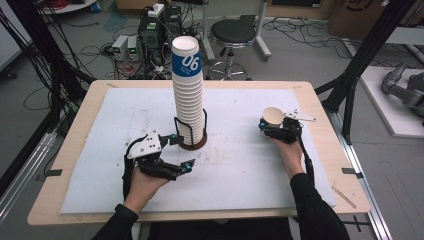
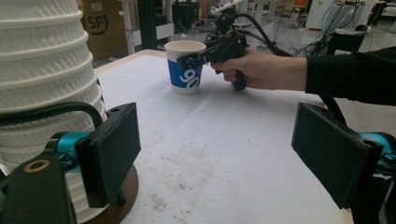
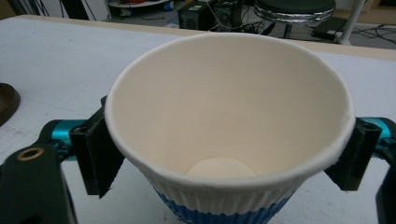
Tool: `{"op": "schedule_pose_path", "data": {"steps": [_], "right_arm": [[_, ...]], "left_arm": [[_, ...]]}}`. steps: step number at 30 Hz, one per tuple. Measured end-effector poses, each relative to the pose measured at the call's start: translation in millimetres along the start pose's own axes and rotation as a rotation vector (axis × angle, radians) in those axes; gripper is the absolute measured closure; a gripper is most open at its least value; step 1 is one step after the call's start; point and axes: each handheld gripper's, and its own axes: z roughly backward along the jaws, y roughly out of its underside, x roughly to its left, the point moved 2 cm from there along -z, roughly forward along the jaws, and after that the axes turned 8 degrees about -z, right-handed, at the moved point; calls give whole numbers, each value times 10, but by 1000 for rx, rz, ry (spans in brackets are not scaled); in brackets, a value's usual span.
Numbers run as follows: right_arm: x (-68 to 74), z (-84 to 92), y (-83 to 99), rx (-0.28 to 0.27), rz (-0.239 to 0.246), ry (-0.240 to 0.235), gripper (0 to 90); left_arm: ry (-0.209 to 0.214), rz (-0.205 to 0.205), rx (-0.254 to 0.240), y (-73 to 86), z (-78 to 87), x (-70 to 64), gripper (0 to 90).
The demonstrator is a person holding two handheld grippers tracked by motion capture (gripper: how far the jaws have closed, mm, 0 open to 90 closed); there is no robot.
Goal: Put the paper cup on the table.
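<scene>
Right gripper [image 1: 280, 131] sat near the right edge of the worktop [image 1: 70, 145], with a single paper cup [image 1: 272, 116] between its jaws. Its jaws stood one on each side of the cup, just under the rim, and they looked a tiny bit away from the cup wall. That cup stood upright on the white sheet [image 1: 240, 170], with a blue band low on its side and nothing inside it.

Left gripper [image 1: 181, 151] lay near the front left part of the worktop. Its jaws were apart and held nothing. It was just beside a tall stack of cups [image 1: 188, 95]. That stack stood in a round brown holder [image 1: 192, 144] with black wire loops, near the middle of the worktop.
</scene>
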Motion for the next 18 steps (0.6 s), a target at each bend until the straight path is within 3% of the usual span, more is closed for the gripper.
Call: {"op": "schedule_pose_path", "data": {"steps": [4,12,18], "right_arm": [[6,7,-3,6,18,6,139],[12,59,-20,22,16,32,139],[27,141,-32,44,11,26,139]], "left_arm": [[2,-1,1,-1,-3,-4,155],[11,3,7,7,-16,-3,155],[18,5,12,12,-25,1,155]]}}
